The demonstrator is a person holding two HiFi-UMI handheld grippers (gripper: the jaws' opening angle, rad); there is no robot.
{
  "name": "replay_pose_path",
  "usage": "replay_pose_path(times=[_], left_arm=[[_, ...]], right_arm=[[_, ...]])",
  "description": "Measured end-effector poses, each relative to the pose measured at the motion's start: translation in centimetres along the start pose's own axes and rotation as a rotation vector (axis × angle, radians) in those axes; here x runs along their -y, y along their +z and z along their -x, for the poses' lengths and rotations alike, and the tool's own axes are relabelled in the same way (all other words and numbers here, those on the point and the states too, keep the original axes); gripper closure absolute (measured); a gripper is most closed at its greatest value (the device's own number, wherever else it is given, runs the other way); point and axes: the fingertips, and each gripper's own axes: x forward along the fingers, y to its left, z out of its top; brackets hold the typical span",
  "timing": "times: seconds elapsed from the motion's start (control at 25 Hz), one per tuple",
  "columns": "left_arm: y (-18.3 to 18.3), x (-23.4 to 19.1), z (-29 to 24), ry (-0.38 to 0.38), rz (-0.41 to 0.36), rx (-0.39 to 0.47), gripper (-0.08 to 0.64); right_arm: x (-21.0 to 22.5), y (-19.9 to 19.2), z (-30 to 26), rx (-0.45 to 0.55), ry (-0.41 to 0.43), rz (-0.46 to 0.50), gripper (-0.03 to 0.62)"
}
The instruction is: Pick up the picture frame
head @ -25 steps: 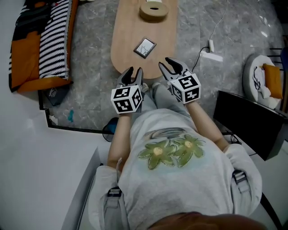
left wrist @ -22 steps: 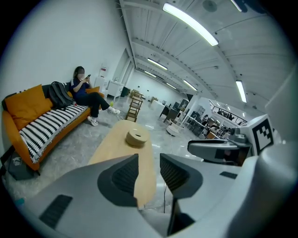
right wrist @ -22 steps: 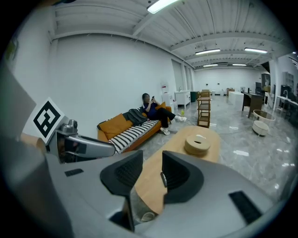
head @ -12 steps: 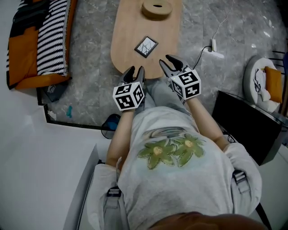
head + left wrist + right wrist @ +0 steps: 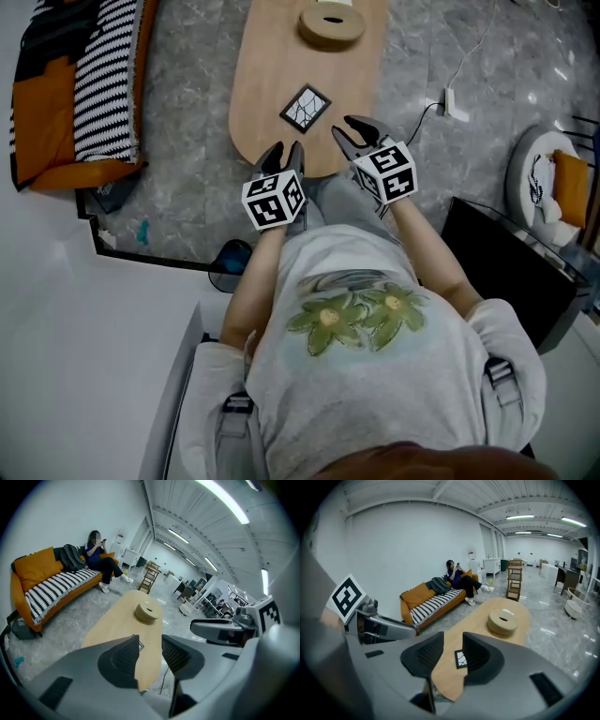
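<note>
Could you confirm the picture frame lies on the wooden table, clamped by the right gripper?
Not clamped: the right gripper view shows the right gripper open, short of the picture frame, which lies on the wooden table.

Head view overhead, gripper views low — all share table (image 5: 272, 84).

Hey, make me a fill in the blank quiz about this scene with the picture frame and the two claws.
The picture frame lies flat on an oval ___ table. The left claw and the right claw both have their jaws ___, holding nothing. Beyond the frame, farther along the table, stands a ___ wooden box.
Missing words: wooden; open; round.
</note>
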Motion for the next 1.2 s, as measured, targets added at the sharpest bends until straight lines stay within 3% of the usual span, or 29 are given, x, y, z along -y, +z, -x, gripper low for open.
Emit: replay_pose_path(times=[0.44,0.68,1.2], left_arm=[[-0.8,-2.5,-6.0,0.049,0.058,-0.051,0.38],[-2.1,-3.3,-9.6,0.024,0.133,-0.051,0.36],[-5.9,-6.1,-16.0,0.042,0.205,-0.107,0.354]], right_arm=[[3.4,-0.2,-5.9,-0.058,0.057,0.013,0.48],[5.1,-2.4,-9.2,-0.131,0.083,0.034,0.48],[8.4,-7.0,-15.4,-0.223,0.123,0.05,0.475]])
